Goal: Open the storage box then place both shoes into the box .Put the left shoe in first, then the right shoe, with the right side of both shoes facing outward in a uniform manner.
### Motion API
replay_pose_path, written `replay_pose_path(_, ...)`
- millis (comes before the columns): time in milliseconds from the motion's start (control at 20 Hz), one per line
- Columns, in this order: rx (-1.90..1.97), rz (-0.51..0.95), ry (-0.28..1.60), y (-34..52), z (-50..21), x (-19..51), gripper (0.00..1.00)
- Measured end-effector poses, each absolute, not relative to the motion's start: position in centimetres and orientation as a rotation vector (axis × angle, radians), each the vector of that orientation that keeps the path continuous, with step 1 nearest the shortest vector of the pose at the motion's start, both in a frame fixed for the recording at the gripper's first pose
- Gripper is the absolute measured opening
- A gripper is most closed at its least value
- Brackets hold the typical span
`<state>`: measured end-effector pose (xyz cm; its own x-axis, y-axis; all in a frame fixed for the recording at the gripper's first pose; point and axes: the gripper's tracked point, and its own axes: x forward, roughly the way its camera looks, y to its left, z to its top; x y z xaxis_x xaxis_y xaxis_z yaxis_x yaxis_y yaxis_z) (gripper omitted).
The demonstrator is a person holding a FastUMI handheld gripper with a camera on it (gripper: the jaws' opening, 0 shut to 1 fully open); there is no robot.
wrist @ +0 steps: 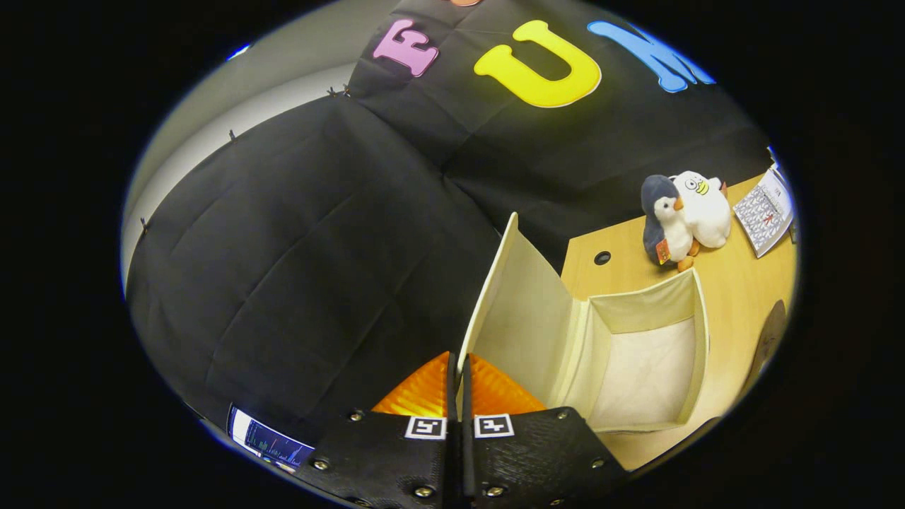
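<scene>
**A:** Where is the box?

**B:** The cream fabric storage box (622, 353) sits on the light wooden table (735, 297), just ahead of your gripper (458, 367) and a bit to its right. Its flat cream lid flap (520, 311) stands up tall, so the box looks open. The inside looks bare.

**A:** What are the jaws doing?

**B:** They are pressed close together, pinching the thin edge of the flap between them.

**A:** How will the flap feel?

**B:** I think it is light and a bit stiff, like card with cloth on it. The box looks light too, so it may slide or tip if you pull hard. Hold the flap by its edge and go gently.

**A:** What else is there?

**B:** A grey and white plush penguin (664, 219) leans on a white plush toy (707, 205) beyond the box. A patterned booklet (763, 212) lies next to them.
</scene>
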<state>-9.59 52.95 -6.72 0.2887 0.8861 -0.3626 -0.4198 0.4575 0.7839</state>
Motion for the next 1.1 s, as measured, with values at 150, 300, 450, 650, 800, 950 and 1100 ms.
replay_pose_path(150,0.613,0.954,0.879,54.9,-6.7,-10.1,0.0)
replay_pose_path(300,0.602,0.995,0.877,57.2,-6.7,-10.9,0.03)
replay_pose_path(450,0.53,1.04,0.813,57.8,-6.3,-11.5,0.43)
replay_pose_path(650,0.413,1.026,0.728,56.8,-6.4,-10.9,0.97)
replay_pose_path(800,0.391,1.012,0.681,55.1,-6.1,-10.2,0.97)
replay_pose_path(950,0.34,0.958,0.614,52.2,-6.3,-8.5,0.97)
replay_pose_path(1100,0.289,0.898,0.561,48.6,-6.8,-6.5,0.97)
